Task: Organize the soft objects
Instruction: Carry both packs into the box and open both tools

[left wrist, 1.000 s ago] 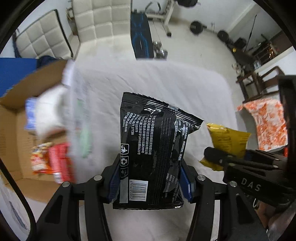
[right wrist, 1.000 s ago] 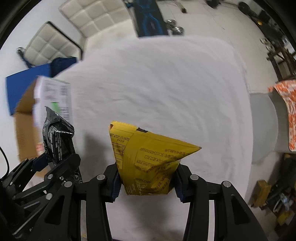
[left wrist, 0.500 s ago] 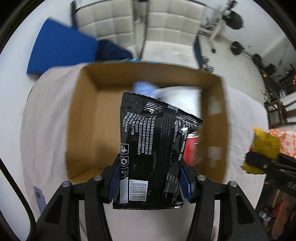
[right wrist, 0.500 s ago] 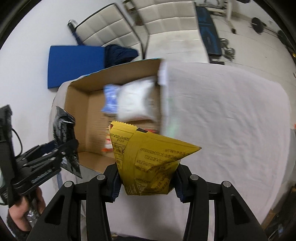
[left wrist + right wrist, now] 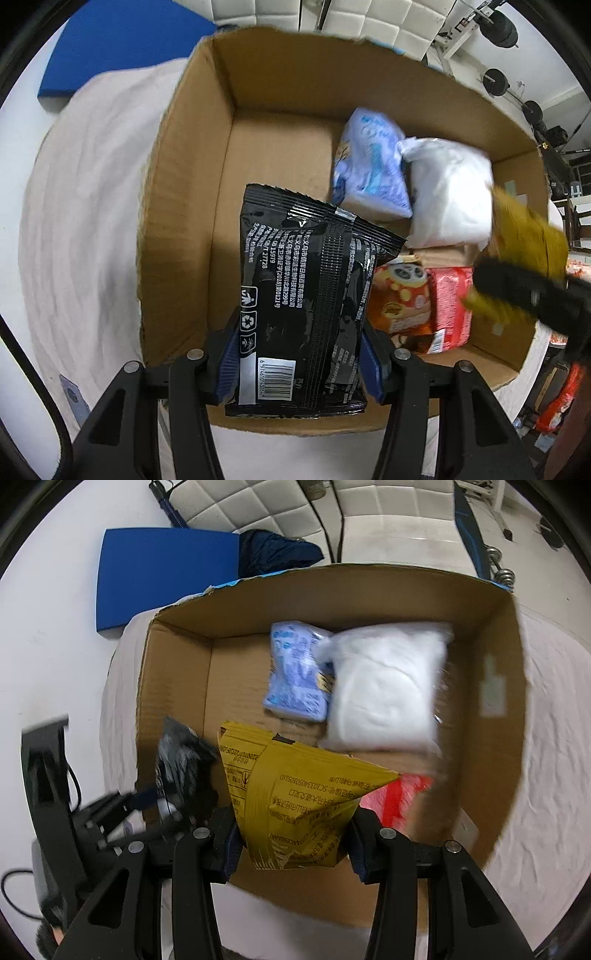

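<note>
In the left wrist view, the left tool [image 5: 300, 363] pinched a black packet [image 5: 306, 295]; the cardboard box [image 5: 177, 206] had swung beneath it. In the right wrist view, the right tool [image 5: 292, 843] pinched a yellow packet [image 5: 295, 805], now over the box too, ready for dropping.

The red packet [image 5: 400, 797] is largely hidden behind the yellow bag [image 5: 299, 805]; the right gripper [image 5: 524, 291] is blurred
</note>
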`<state>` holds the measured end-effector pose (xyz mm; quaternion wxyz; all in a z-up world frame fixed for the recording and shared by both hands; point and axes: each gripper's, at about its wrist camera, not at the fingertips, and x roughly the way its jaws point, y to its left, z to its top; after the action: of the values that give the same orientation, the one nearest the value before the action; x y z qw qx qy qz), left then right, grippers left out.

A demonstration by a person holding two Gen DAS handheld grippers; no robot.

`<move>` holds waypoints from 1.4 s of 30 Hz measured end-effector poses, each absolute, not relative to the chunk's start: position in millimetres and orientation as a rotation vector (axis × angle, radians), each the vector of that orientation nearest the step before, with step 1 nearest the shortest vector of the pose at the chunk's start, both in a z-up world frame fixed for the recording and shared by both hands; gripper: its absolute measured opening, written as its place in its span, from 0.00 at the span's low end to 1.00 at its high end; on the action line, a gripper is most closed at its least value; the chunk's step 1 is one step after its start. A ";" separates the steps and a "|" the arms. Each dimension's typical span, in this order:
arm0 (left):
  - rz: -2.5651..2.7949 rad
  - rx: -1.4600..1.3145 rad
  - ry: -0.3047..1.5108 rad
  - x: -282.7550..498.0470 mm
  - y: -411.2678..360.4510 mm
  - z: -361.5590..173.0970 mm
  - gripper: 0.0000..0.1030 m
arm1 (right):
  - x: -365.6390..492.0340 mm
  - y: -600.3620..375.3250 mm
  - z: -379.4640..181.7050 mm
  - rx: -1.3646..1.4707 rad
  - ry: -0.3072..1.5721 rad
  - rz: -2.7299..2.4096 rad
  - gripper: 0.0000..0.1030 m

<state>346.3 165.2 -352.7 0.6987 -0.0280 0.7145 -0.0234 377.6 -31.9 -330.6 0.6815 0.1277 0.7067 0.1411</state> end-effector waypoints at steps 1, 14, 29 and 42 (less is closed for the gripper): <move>-0.054 -0.063 1.601 345.8 165.8 -356.6 0.51 | 382.1 -27.9 -335.3 0.281 1.587 0.320 0.48; -0.022 -0.075 1.599 357.0 159.7 -375.9 0.52 | 442.5 20.7 -357.8 0.251 1.579 0.412 0.48; 0.057 -0.108 1.529 362.0 183.0 -355.3 0.52 | 471.9 49.4 -365.7 0.274 1.571 0.489 0.92; 0.052 -0.030 1.444 342.2 170.6 -314.4 0.52 | 434.6 0.3 -329.4 0.175 1.525 0.348 0.92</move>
<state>342.2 170.6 -314.4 0.7502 -0.0138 0.6607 0.0239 434.6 0.3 -329.4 0.7059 0.0786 0.6863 0.1566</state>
